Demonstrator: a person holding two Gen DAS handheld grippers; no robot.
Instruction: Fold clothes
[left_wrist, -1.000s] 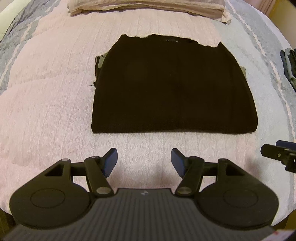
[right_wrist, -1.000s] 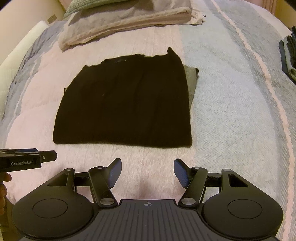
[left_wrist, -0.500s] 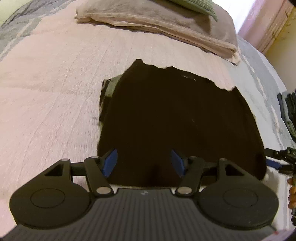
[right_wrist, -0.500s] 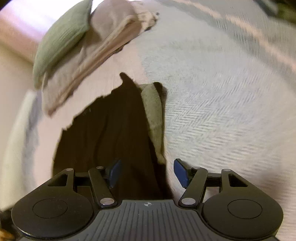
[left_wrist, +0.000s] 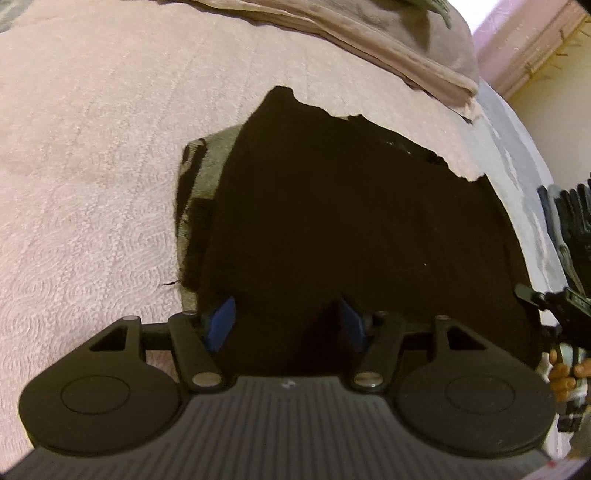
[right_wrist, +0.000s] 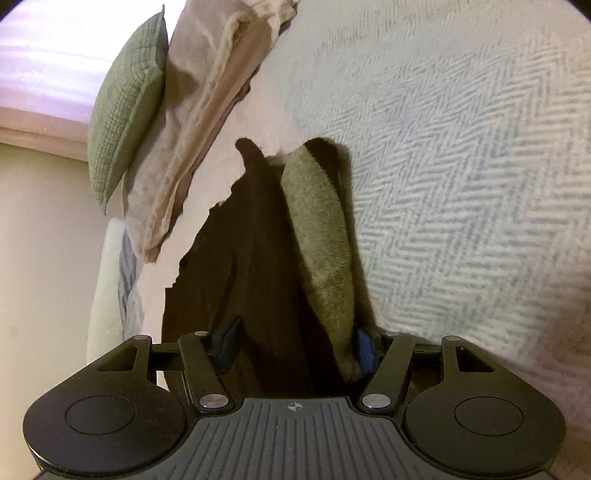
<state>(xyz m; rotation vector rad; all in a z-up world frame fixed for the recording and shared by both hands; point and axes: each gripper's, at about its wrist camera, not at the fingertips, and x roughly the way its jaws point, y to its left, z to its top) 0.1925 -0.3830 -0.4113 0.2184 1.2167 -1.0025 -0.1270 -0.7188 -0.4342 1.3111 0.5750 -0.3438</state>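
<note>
Two layers of cloth are what we have to deal with. We start with the bedspread (left_wrist: 92, 184), a wide quilted surface in pink and pale herringbone that bears everything. On it lies the black garment (left_wrist: 351, 229), flat and already folded into a broad rectangle, its near hem under both tools. We judge it soft, limp and light, a knit that will sag and drag unless we lift it at two corners together. Along its right edge shows the olive inner fabric (right_wrist: 317, 236), a folded-under strip that may slip out. Our left gripper (left_wrist: 284, 325) stands half wide over the near left corner, pads apart, nothing pinched. Our right gripper (right_wrist: 295, 347) straddles the near right edge and its jaws are closing, cloth between them, not yet pressed that we can tell.
</note>
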